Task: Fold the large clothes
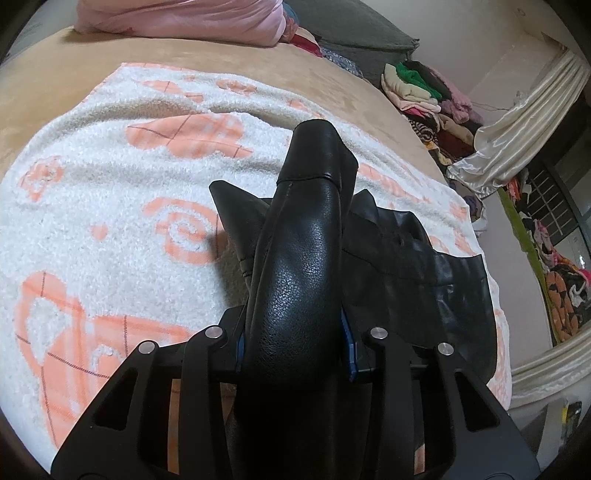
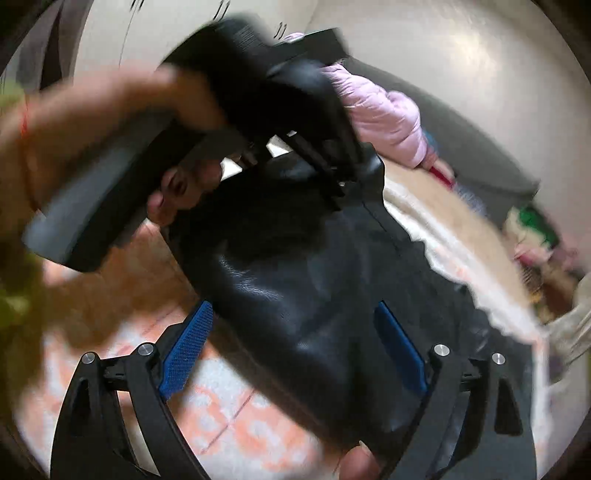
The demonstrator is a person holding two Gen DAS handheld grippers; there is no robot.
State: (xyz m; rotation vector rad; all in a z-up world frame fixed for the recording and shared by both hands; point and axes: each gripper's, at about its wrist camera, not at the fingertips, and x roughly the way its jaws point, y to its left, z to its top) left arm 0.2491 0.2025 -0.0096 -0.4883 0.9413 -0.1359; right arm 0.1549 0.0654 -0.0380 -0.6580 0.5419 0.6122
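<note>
Black leather is what you are working: a large jacket (image 1: pixel 424 266) lies on the white and orange patterned blanket (image 1: pixel 92 206) spread over the tan bed (image 1: pixel 325 77), and one sleeve (image 1: pixel 306 236) of it is lifted off the rest. Your left claw (image 1: pixel 295 354) is clamped on that sleeve, the blue pads pressed into either side of the thick roll of leather, so the cuff end sticks out ahead of the claw and above the blanket.

Your right claw (image 2: pixel 295 350) stands wide apart over the body of the jacket (image 2: pixel 295 266), and its pads (image 2: pixel 188 350) touch nothing that you can see, though the picture is smeared. In that same view the left claw (image 2: pixel 325 162) and the hand (image 2: pixel 110 122) carrying it appear above, with the sleeve draped over them.

You look to be in the sleeve-folding step: one sleeve is raised and not yet laid across the body. Next, you probably need to carry the sleeve inward and set it flat on the jacket's front, while the right claw either pins the body or takes a hem. Stiff leather will likely spring back, so lay it down before you let go. Keep clear of the pink puffer jacket (image 1: pixel 192 22) at the head of the bed.
</note>
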